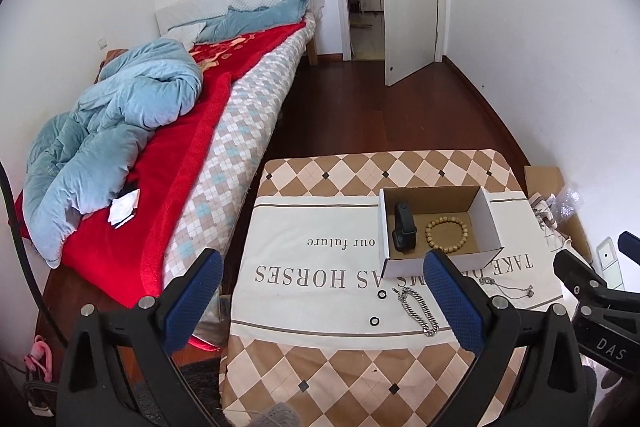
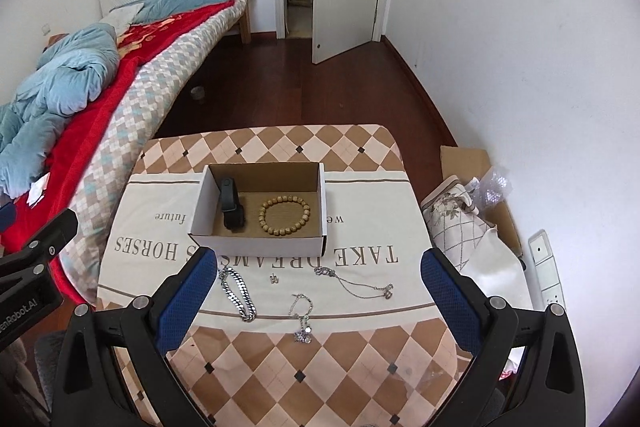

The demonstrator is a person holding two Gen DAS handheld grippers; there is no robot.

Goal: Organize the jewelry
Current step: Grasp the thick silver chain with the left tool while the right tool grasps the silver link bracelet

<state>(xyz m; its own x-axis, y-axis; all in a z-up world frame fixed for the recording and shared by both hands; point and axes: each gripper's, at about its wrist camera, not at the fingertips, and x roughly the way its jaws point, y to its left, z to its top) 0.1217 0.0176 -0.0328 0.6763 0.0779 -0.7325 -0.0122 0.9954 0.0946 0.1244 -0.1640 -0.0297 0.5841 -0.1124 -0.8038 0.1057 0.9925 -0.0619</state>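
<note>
Two pieces, watch (image 2: 231,203) and bead bracelet (image 2: 285,217), sat boxed (image 2: 256,245); chains (image 2: 239,293) and rings (image 1: 383,294) remained on the surface (image 2: 360,347); your claws (image 1: 324,303) (image 2: 316,303) both gaped empty.

A: The box (image 2: 260,243) looked like matt cardboard, the bead bracelet (image 2: 285,215) inside wooden.

B: At six o'clock from it, the chain (image 2: 239,293) was shiny metal on the desk's (image 2: 360,347) printed cloth.
</note>
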